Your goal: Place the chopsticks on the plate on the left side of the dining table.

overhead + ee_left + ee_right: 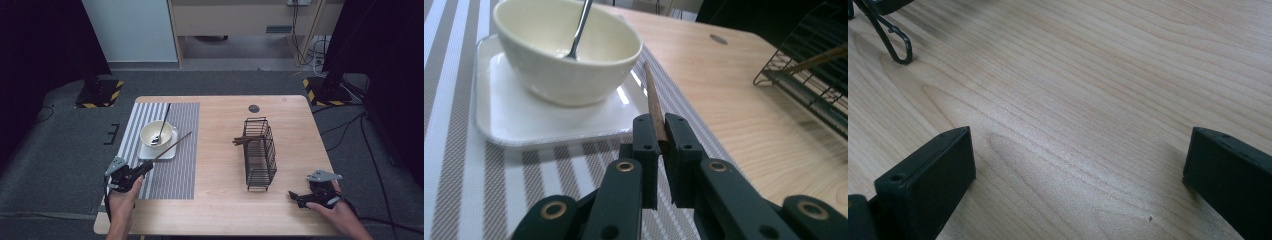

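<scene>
One brown chopstick (654, 107) sits pinched between the fingers (644, 145) of the left gripper (134, 175), clenched tight on its near end, while the rest of the stick slants up and away over the striped placemat (175, 165) toward the right edge of the white square plate (539, 122). On that plate stands a cream bowl (566, 50) with a spoon (162, 125) leaning in it. From the left gripper view the chopstick's tip lies just beside the bowl's wall; whether it touches cannot be told.

The step in hand looks like laying the chopstick down by the bowl, as part of setting the place. More chopsticks (246, 141) poke from the black wire basket (260, 152) at mid counter (225, 200). The next move probably calls for lowering the stick until it rests flat on the placemat or plate rim, then releasing it gently so it does not roll.

The right gripper (300, 198) rests on the counter near the basket's foot, its fingers (928, 180) spread wide with nothing between them, well placed to fetch the next stick.
</scene>
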